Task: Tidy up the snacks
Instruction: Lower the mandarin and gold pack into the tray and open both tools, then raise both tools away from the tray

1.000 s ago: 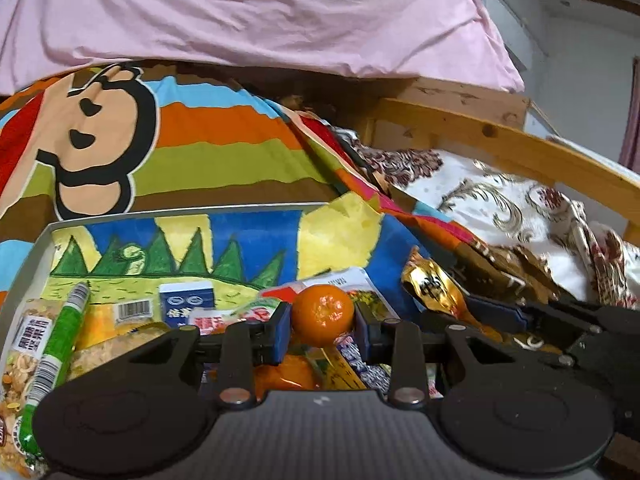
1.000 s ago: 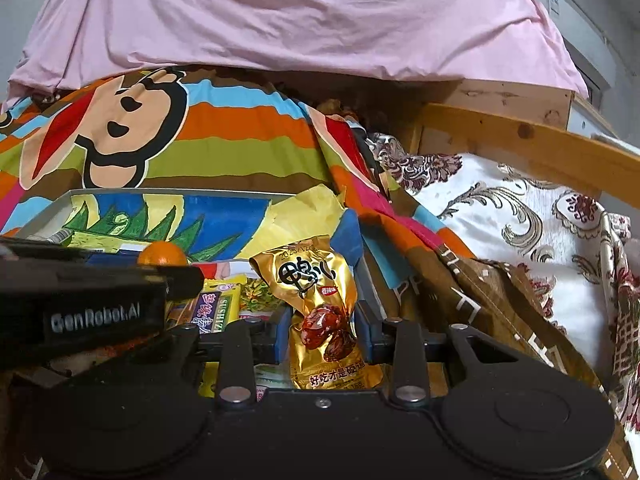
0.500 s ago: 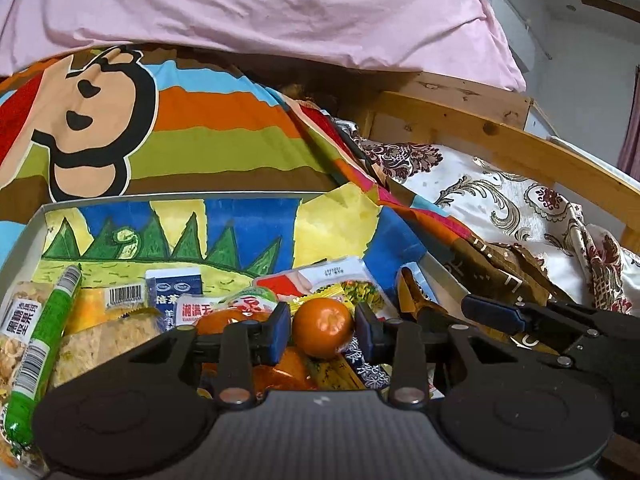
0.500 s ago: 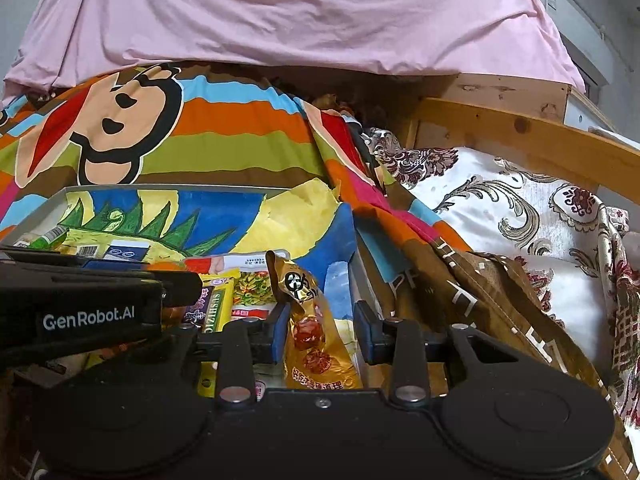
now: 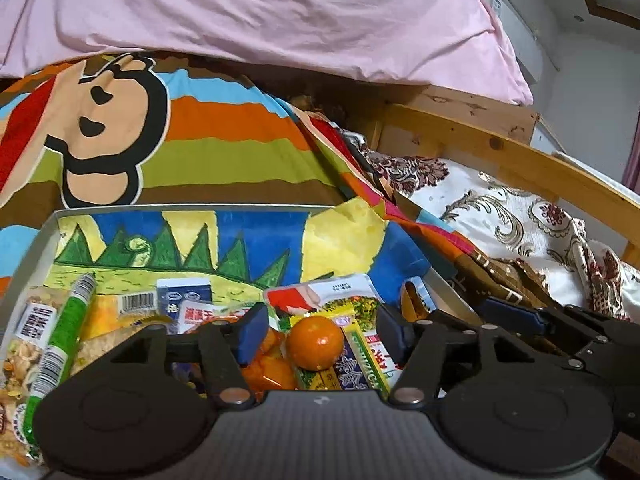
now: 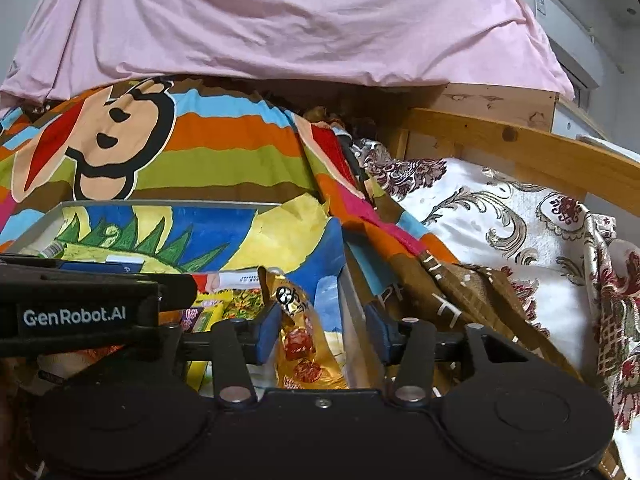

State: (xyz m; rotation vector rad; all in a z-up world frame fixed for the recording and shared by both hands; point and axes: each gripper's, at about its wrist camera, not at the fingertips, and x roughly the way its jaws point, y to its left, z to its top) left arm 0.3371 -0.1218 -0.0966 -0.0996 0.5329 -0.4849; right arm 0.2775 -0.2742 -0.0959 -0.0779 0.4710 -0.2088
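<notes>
A grey box [image 5: 40, 240] lined with a painted picture lies on the bed and holds several snacks. In the left wrist view my left gripper [image 5: 320, 330] is open, and a small orange [image 5: 314, 342] rests on the snack pile between its fingers, touching neither. In the right wrist view my right gripper [image 6: 324, 332] is open, and a gold snack packet [image 6: 300, 344] leans against the box's right wall [image 6: 354, 312] between its fingers. A green stick snack [image 5: 60, 344] lies at the box's left side.
A striped monkey-print quilt [image 5: 192, 128] lies behind the box, under a pink sheet [image 5: 280, 12]. A floral cover [image 6: 520, 232] and a wooden bed rail [image 6: 520, 152] are to the right. The left gripper's body [image 6: 80, 312] crosses the right wrist view at the left.
Both grippers came down into the box and opened. The orange left the left gripper's hold and rests on the pile. The gold packet left the right gripper's hold and stands by the wall.
</notes>
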